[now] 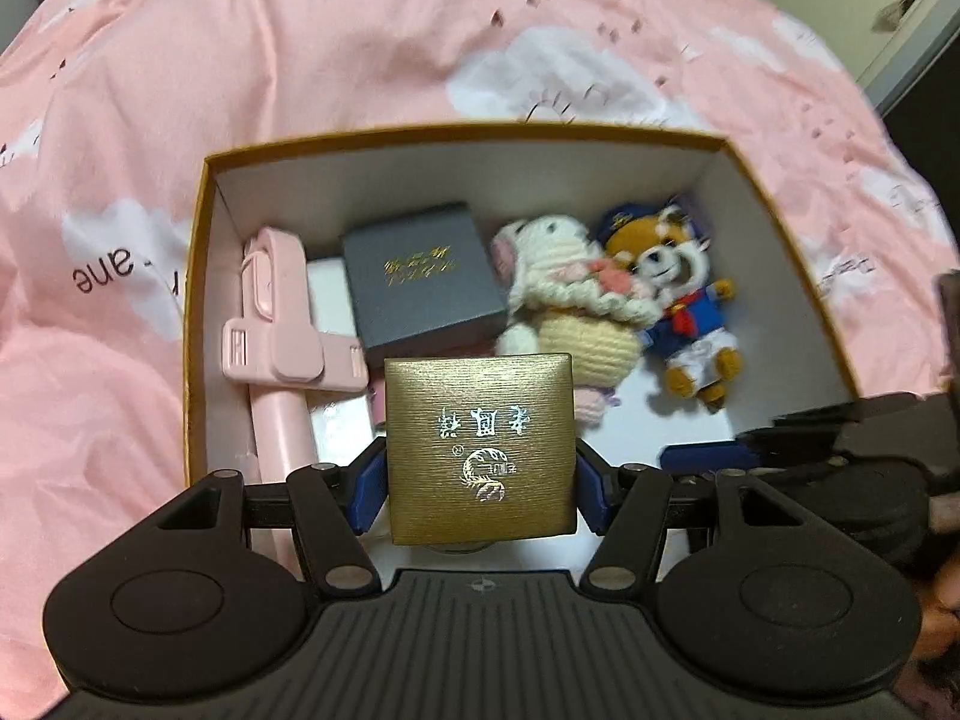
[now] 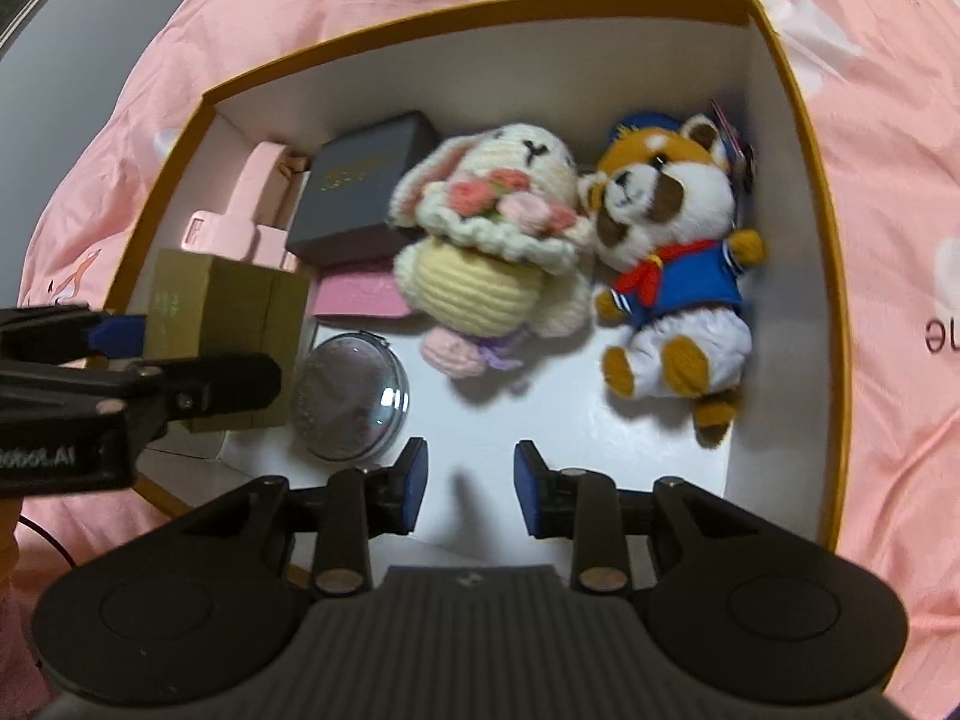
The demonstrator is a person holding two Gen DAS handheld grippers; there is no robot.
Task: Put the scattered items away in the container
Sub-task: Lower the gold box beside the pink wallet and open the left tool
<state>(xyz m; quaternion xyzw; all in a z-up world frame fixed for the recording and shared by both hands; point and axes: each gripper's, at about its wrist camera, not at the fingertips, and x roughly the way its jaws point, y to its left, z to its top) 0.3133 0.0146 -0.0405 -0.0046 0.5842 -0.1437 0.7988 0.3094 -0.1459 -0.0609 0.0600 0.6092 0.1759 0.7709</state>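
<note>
My left gripper (image 1: 479,480) is shut on a gold box (image 1: 478,447) and holds it over the near left part of the open cardboard container (image 1: 198,276); the gold box also shows in the right wrist view (image 2: 231,324). My right gripper (image 2: 471,483) is open and empty above the container's near floor (image 2: 774,120). Inside lie a crochet bunny (image 2: 492,246), a sailor plush (image 2: 666,264), a grey box (image 2: 366,186), a pink holder (image 1: 270,324), a pink flat case (image 2: 360,297) and a round mirror (image 2: 351,402).
The container sits on a pink bedspread (image 1: 300,48) with white cloud prints. A wall and dark furniture (image 1: 924,78) show at the far right. The right gripper's arm (image 1: 852,432) reaches in at the container's right edge.
</note>
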